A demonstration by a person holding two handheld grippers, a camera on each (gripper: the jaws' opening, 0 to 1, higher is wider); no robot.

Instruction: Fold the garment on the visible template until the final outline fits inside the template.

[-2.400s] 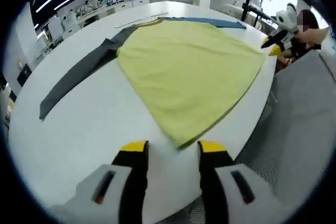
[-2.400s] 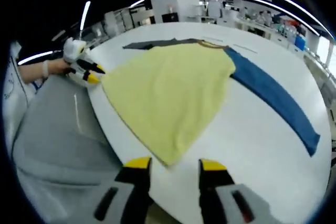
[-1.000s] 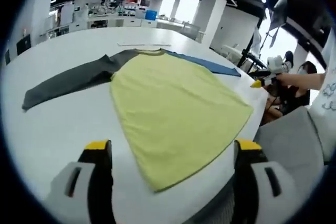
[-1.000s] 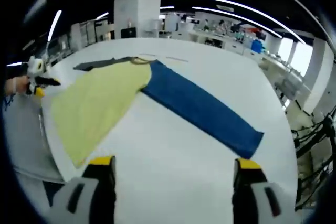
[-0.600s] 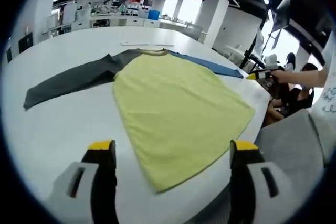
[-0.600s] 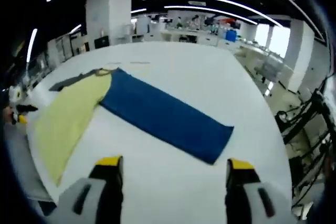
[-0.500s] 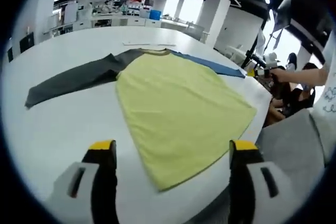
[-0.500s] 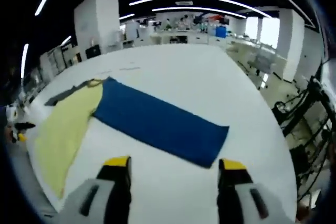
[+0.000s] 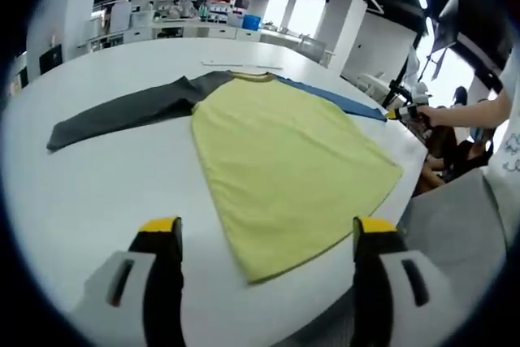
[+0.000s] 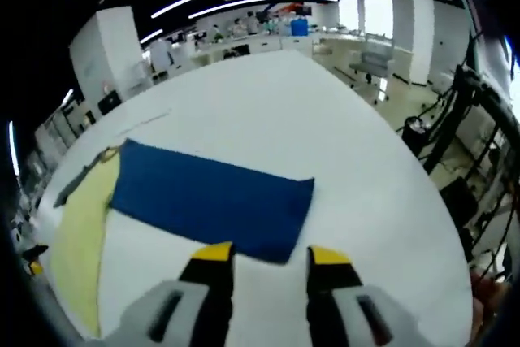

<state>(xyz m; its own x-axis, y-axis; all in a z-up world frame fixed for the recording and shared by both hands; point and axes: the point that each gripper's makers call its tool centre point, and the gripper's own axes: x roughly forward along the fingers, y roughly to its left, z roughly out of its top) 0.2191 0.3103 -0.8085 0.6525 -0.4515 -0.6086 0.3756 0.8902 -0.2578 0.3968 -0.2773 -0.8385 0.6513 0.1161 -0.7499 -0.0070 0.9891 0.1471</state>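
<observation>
On the broad white round table (image 9: 89, 193) lies one garment, a long-sleeved shirt spread flat, with a pale yellow fabric body (image 9: 284, 160) and two sleeves of different colours. In the left gripper view the yellow body fans out from the collar toward the near table edge, its hem corner lying between the two yellow-tipped jaws of the left gripper (image 9: 264, 237), which stand wide apart and grasp nothing. One dark grey sleeve (image 9: 122, 111) stretches off to the left of the body, and one blue sleeve (image 9: 341, 101) runs along its far right side. In the right gripper view the blue sleeve (image 10: 211, 201) lies flat across the table, its cuff end just ahead of the right gripper (image 10: 262, 256), whose two yellow-tipped jaws stand closer together yet released, with a gap between them and no cloth in it. One person's hand (image 9: 431, 114) shows at the far right table edge.
</observation>
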